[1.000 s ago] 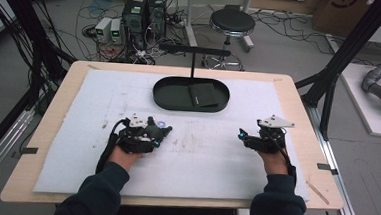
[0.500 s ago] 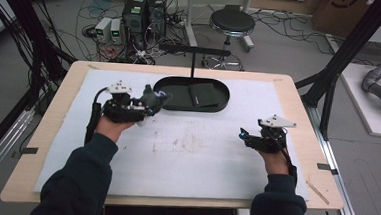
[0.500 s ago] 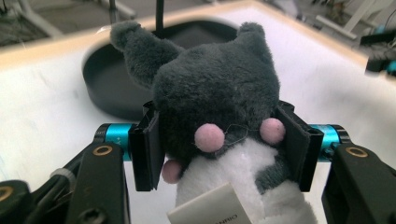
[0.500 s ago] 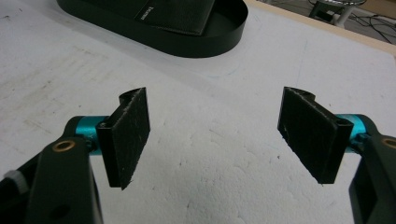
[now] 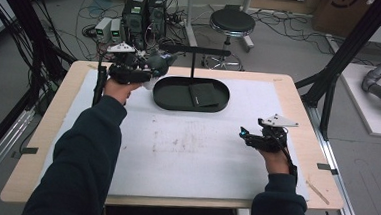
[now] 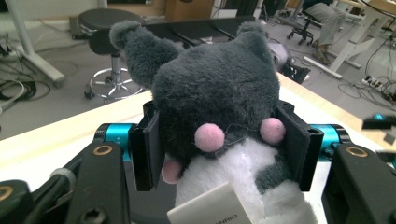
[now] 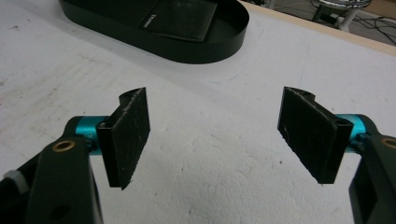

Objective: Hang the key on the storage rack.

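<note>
Plush toy [image 6: 219,121]: 1, grey w/ pink cheeks, pinched betw. pads of left gripper [image 5: 153,70], held above table [image 5: 299,101] just left of black tray [image 5: 166,101]. 1 dark wallet [image 5: 203,94] in tray. Right gripper [image 7: 217,135]: jaws spread wide, holding nothing, over white mat [image 5: 190,152].

The tray [image 5: 176,102] lies at the far middle of the table [image 5: 299,101], with a wallet [image 5: 204,94] in its right half. The left claw [image 5: 157,65], clamped on a plush toy [image 5: 159,63], is above the tray's left end. The right claw [image 5: 243,134] is near the table's right edge, well apart from the tray.
</note>
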Demonstrator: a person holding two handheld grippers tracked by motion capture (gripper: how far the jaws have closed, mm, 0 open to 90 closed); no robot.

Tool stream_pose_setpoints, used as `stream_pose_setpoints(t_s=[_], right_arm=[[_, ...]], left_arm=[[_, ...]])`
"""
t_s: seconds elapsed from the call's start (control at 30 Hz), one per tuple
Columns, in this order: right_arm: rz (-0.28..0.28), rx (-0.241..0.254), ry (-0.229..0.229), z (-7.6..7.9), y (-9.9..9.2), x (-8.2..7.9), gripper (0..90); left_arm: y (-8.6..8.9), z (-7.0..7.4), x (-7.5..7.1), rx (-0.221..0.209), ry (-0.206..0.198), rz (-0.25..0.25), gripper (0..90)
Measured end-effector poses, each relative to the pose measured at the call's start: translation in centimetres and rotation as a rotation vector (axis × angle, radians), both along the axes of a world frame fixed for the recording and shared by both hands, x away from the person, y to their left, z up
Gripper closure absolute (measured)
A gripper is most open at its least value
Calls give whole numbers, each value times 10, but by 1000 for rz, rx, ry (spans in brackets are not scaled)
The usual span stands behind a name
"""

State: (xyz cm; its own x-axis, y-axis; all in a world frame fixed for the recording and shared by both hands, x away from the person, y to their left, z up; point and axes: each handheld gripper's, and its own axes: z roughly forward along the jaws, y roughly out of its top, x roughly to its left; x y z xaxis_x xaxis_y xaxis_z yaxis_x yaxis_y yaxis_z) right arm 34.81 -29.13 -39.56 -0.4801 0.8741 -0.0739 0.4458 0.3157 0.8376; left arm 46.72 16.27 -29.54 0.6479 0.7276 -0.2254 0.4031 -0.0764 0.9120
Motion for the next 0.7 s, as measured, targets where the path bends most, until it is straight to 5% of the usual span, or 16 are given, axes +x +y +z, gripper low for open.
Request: stream_pose_setpoints(t_s=[0.27,0.7], right_arm=[[6,5,-5,0,-1,1,256],[13,4,0,0,0,0,256]], left_arm=[[2,0,23,-10,44,37,414],[13,-20,21,9,62,98,414]])
